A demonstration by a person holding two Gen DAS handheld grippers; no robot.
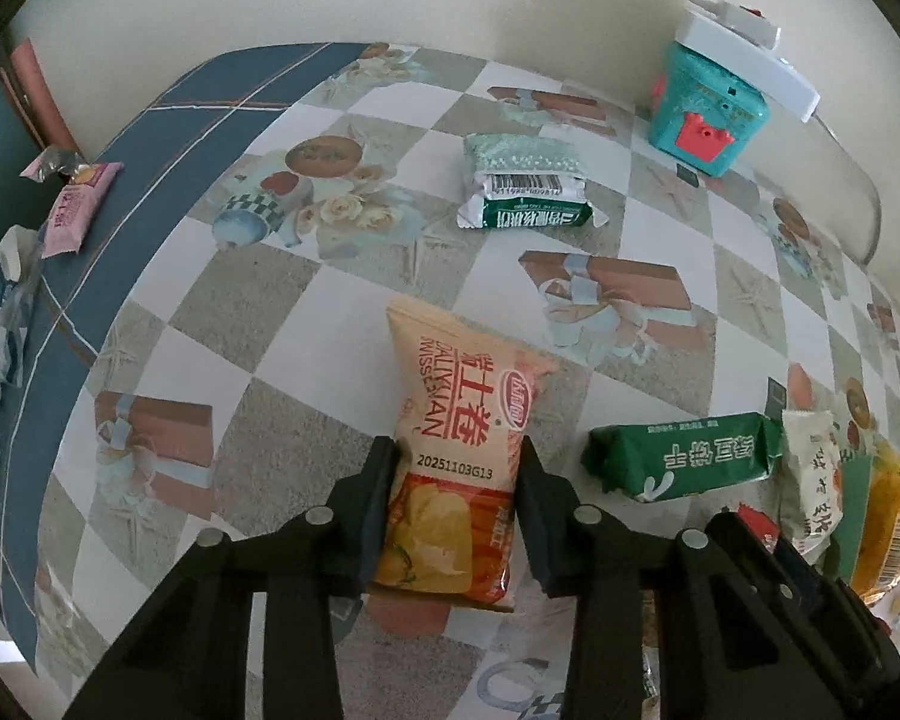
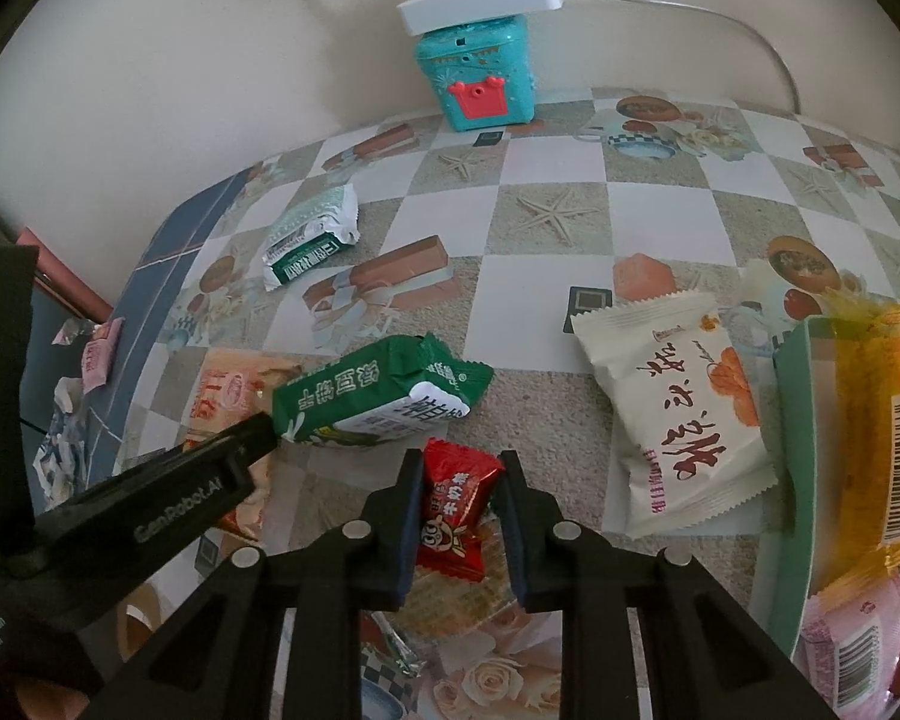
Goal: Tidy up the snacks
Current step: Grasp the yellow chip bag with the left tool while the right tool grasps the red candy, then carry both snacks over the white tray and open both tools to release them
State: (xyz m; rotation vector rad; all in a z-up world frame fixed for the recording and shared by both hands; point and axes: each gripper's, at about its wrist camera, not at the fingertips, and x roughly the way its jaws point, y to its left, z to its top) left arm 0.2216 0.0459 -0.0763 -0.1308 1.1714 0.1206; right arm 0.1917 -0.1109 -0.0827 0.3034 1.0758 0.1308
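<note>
Gripping snacks, both hand-held grippers worked over the checkered-cloth table [image 1: 306, 324].

The left hand-held gripper [image 1: 457, 462] pinched the peach-and-orange plastic Swiss-roll packet [image 1: 456, 450], which lay on the table; the right hand-held gripper [image 2: 457, 468] squeezed a small red foil candy wrapper [image 2: 455, 510]. A green-and-white wafer packet [image 2: 378, 396] lay just beside it.
</note>
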